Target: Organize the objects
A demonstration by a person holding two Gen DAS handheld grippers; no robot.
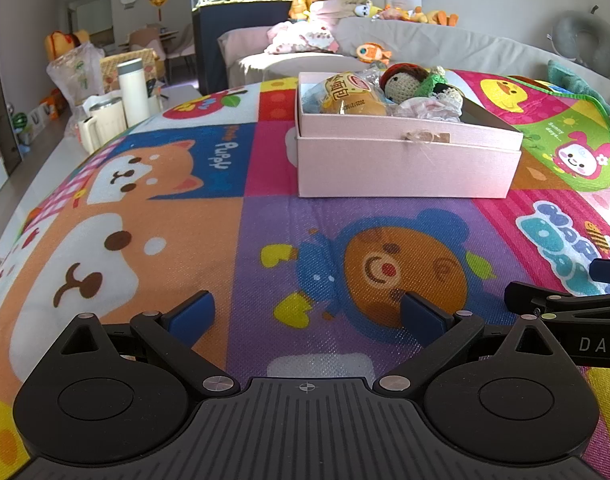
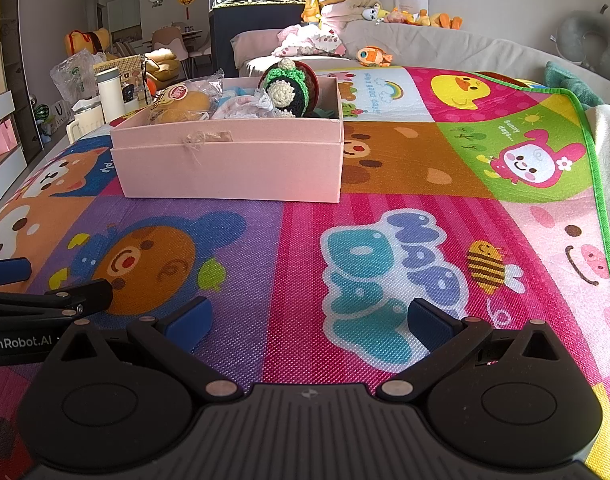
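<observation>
Objects for sorting appear already gathered: nothing loose lies on the near mat (image 1: 241, 240), so the job looks close to done, though I cannot tell whether the box is meant to be closed. Nearest, the left gripper (image 1: 307, 312) hovers low over the purple bear panel with its fingers spread wide and empty. The right gripper (image 2: 309, 318), just beside it to the right, is equally wide and holds nothing; "GenRobot.AI" shows on the left tool's side in the right view. On the mat, "Puppy", "Nap Day" and "Sunny days..." can be read. Farther off stands the pink box (image 1: 405, 168), open, apart from both grippers. Inside lie a wrapped bun (image 1: 351, 100) with Chinese characters and a printed date code, a crochet doll (image 1: 409, 82) and some crumpled wrapping. Beyond, a white flask (image 1: 133, 88) stands far left, and a sofa (image 1: 445, 40) carries plush toys.
</observation>
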